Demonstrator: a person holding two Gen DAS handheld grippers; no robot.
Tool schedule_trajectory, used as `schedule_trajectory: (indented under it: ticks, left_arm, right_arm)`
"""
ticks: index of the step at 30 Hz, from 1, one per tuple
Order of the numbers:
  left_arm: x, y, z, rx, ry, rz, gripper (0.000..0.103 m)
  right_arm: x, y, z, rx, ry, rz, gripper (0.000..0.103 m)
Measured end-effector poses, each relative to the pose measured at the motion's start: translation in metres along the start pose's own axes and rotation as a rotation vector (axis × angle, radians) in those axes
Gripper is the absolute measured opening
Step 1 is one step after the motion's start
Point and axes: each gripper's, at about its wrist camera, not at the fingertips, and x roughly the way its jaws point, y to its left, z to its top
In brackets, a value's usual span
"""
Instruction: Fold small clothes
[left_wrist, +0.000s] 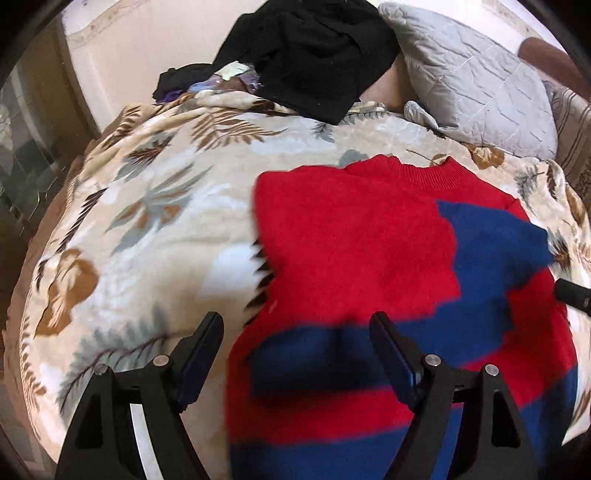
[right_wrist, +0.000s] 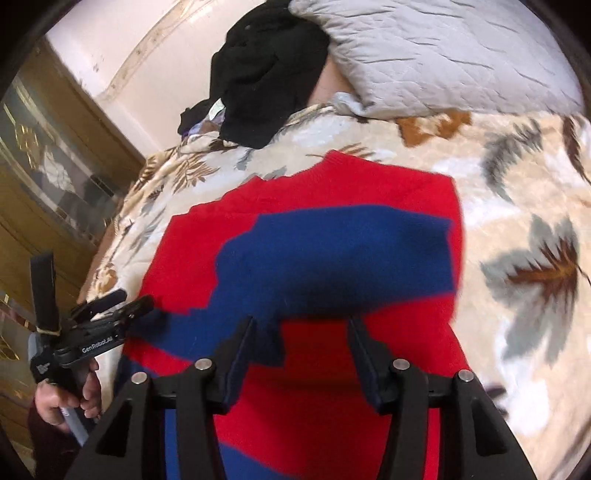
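Note:
A small red sweater (left_wrist: 354, 236) with blue bands lies flat on the floral blanket, neck away from me; it also shows in the right wrist view (right_wrist: 317, 266). Both sleeves seem folded in over the body, showing as blue patches. My left gripper (left_wrist: 295, 328) is open and empty, hovering over the sweater's lower left edge. My right gripper (right_wrist: 301, 326) is open and empty above the sweater's lower middle. The left gripper also shows in the right wrist view (right_wrist: 136, 301), at the sweater's left edge. The tip of the right gripper shows at the right edge of the left wrist view (left_wrist: 570, 291).
The floral blanket (left_wrist: 147, 221) covers the bed. A black garment pile (left_wrist: 314, 51) and a grey quilted pillow (left_wrist: 472, 85) lie at the head of the bed. A wooden cabinet (right_wrist: 48, 184) stands to the left of the bed.

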Motion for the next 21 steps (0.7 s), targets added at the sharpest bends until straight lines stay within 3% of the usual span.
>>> schedule_trajectory:
  ticks: [5,9,15,21]
  left_arm:
    - [-0.039,0.035,-0.033,-0.069,-0.045,-0.053,0.082]
    - [-0.061,0.052,-0.072,-0.104,-0.053,-0.07,0.082]
    - [-0.076,0.056,-0.134,-0.125,0.022,-0.151,0.082]
    - [-0.077,0.037,-0.185,-0.082,0.115,-0.199,0.081]
  right_arm:
    - [-0.043,-0.023,-0.033,0.058,-0.038,0.04,0.07]
    - [-0.068,-0.043,-0.063,0.138,-0.043,0.066,0.071]
    - [-0.093,-0.048,-0.102,0.155,-0.038,0.061,0.071]
    - [-0.1,-0.048,-0.136,0.157,0.017,0.056,0.071]
